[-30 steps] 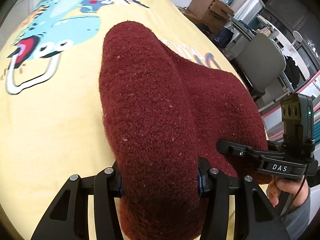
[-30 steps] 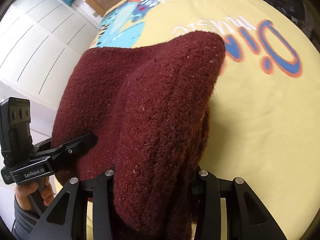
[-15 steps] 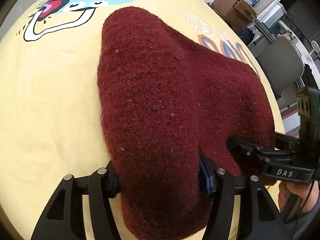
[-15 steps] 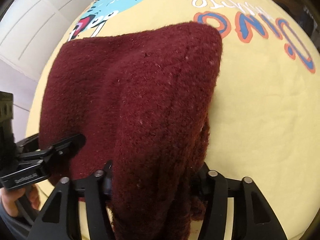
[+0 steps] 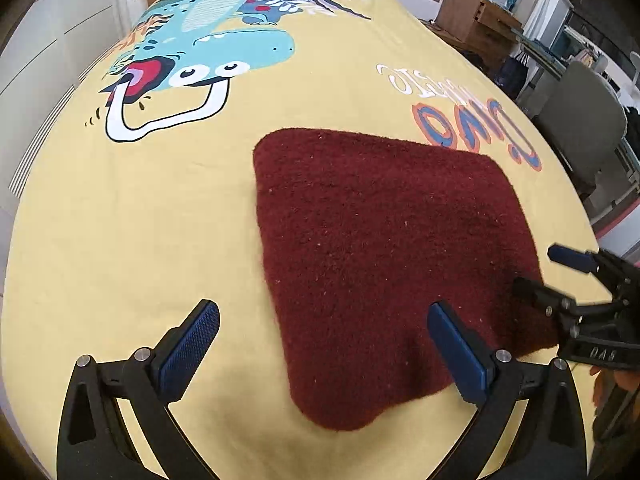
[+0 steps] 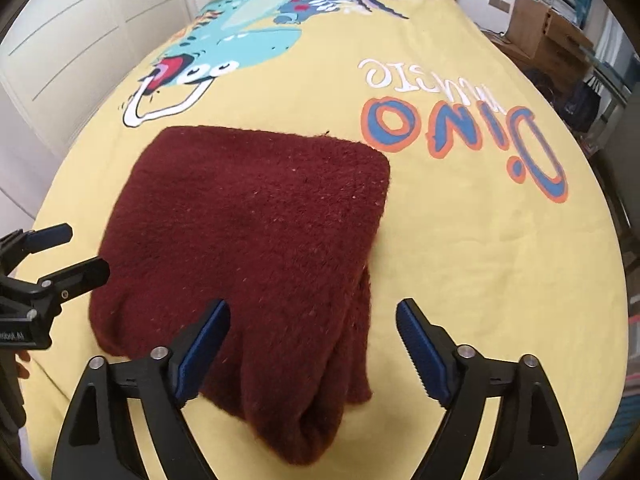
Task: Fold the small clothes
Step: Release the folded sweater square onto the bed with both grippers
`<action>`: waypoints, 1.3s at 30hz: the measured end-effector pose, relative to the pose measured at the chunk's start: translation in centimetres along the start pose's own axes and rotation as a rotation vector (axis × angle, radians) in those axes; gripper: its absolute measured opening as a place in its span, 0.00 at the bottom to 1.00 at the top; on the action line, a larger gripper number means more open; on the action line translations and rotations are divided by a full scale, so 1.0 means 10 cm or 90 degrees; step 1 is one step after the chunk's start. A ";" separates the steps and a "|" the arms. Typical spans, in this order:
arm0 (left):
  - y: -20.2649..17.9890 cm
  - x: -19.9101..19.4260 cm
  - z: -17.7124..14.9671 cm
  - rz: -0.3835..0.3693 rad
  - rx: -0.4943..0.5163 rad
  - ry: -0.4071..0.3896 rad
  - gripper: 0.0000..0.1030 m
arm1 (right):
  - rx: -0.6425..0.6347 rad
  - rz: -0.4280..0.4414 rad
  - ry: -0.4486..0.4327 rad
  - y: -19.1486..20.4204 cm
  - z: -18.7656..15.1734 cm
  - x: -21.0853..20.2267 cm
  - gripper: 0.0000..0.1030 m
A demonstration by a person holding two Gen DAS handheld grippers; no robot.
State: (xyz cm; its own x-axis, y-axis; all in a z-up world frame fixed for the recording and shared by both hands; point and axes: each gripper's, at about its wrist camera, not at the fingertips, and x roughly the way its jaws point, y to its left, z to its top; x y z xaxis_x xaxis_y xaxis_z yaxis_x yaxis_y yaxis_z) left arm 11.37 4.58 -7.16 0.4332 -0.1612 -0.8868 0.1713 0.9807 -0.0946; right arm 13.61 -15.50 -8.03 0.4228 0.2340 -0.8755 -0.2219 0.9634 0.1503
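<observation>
A yellow bedspread (image 5: 160, 220) printed with a blue cartoon dinosaur (image 5: 224, 46) covers the bed and bears a folded dark red knitted garment (image 5: 380, 248), which lies flat near the near edge, beside the "Dino" lettering (image 6: 460, 136). No container shows on the bed. The left gripper (image 5: 324, 344) and the right gripper (image 6: 312, 340) both hover over the garment's near edge with jaws opening wide, the cloth lying under the gap but pressed by neither pair of pads.
</observation>
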 end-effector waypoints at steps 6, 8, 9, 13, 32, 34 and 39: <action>-0.07 0.02 -0.01 0.016 -0.006 -0.029 0.99 | -0.004 -0.007 -0.028 0.06 -0.23 -0.08 1.00; -0.07 0.07 -0.03 0.024 -0.004 -0.032 0.99 | 0.006 -0.012 -0.036 0.01 -0.31 -0.07 1.00; -0.08 0.10 -0.05 0.030 -0.008 -0.038 0.99 | 0.011 -0.017 -0.039 -0.01 -0.34 -0.05 1.00; -0.07 0.23 -0.13 0.094 0.004 -0.042 0.99 | 0.018 -0.058 -0.038 -0.12 -0.41 0.07 1.00; -0.06 0.15 -0.30 0.086 0.014 -0.075 0.99 | 0.054 -0.016 -0.025 -0.41 -0.55 0.15 1.00; -0.07 0.00 -0.31 0.102 0.016 -0.087 0.99 | 0.035 -0.031 -0.044 -0.35 -0.55 -0.08 1.00; -0.14 -0.54 -0.40 0.132 0.006 -0.133 0.99 | 0.024 -0.049 -0.082 -0.29 -0.60 -0.65 1.00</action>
State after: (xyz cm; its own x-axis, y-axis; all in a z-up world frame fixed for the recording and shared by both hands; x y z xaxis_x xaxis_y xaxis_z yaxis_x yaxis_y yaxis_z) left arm 5.26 4.55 -4.02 0.6324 0.0216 -0.7743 0.0687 0.9941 0.0839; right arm 6.23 -20.63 -5.55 0.5466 0.1709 -0.8198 -0.1515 0.9830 0.1039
